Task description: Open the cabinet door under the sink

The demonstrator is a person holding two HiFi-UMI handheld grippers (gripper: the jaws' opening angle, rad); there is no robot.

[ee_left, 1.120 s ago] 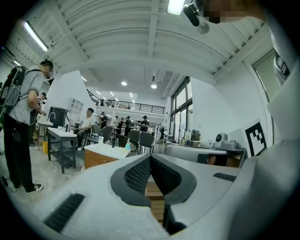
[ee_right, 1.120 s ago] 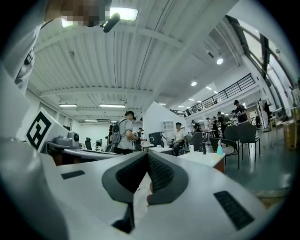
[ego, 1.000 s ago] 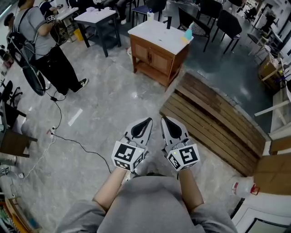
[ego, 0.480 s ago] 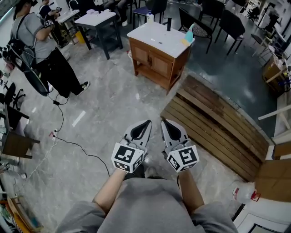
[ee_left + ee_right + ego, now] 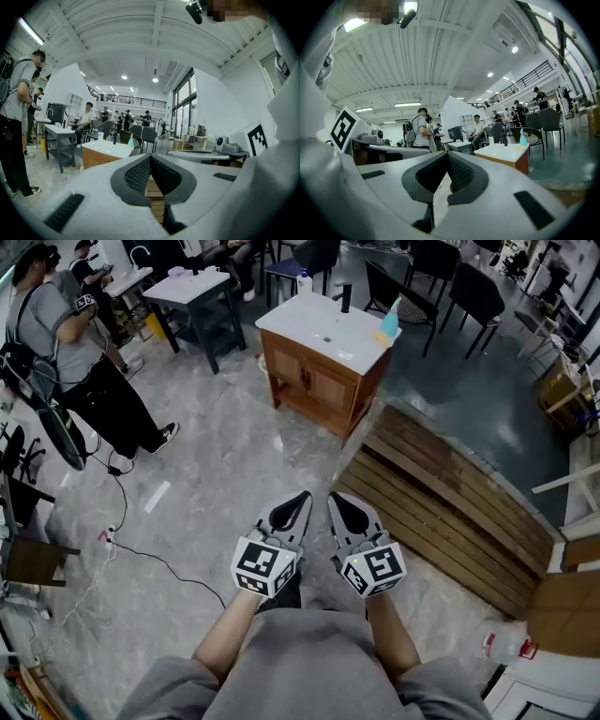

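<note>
Two grippers: left gripper and right gripper, side by side, well short of the sink cabinet.
Left jaws: pressed together at the tips, nothing between them.
Right jaws: likewise closed tip to tip, empty.
Cabinet doors: on the cabinet front that faces the person; both look closed; handles too small to make out.
Worktop: white top of the cabinet, with a dark tap at its far edge and a teal bottle near its right corner.
Risk, grip: closed jaws cannot take a handle; unless opened before contact they would likely skid off the door.
Risk, approach: wooden slatted platform right of the cabinet and a cable on the floor to its left; either could catch a foot.
Risk, pull: a hard tug may jolt the cabinet and topple the bottle.
Arm pose: forearms bent in close to the body, grippers level and aimed toward the cabinet, marker cubes facing up.
</note>
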